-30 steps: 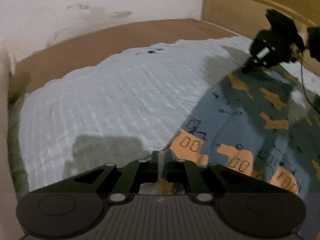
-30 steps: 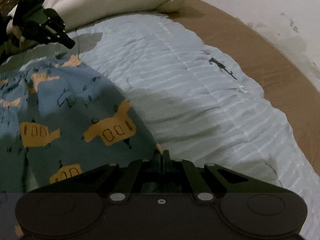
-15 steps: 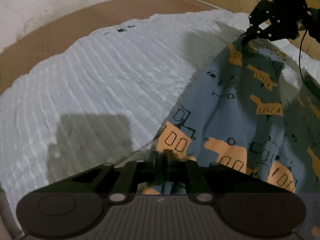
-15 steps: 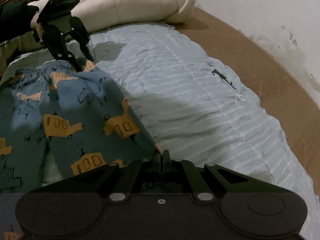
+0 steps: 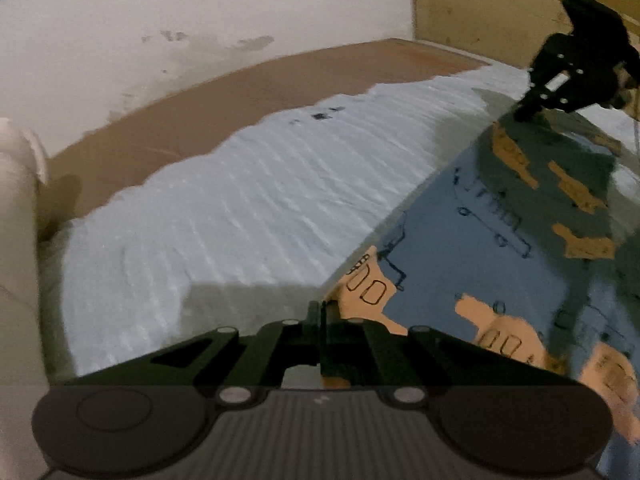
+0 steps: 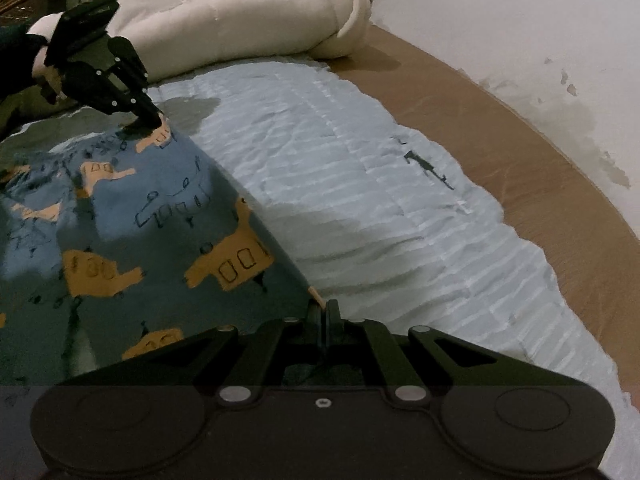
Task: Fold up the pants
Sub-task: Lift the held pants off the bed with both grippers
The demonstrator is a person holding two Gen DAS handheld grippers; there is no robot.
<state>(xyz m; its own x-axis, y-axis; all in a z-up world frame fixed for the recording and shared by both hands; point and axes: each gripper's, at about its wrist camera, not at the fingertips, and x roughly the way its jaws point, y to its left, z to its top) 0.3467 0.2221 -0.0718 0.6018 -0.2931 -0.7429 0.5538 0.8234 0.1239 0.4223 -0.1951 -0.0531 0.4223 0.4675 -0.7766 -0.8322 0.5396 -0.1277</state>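
1. Since a second ago my left claw [image 5: 320,312] has closed fully on the pants' [image 5: 500,248] edge.
2. Right claw [image 6: 322,312] is pinched shut on the same edge, farther along.
3. That edge runs taut between both claws; the rest of the pants sits on the bed cover [image 6: 360,168], to my left in the right view.
4. Neither hand is nearer; I'd carry both across together.

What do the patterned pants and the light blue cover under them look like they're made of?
Pants: thin soft woven or knit fabric, probably cotton, matte; it drapes and creases, with a printed pattern. Light blue cover: puckered, quilted-looking textile, matte; fine crinkled ridges and stitch lines show.
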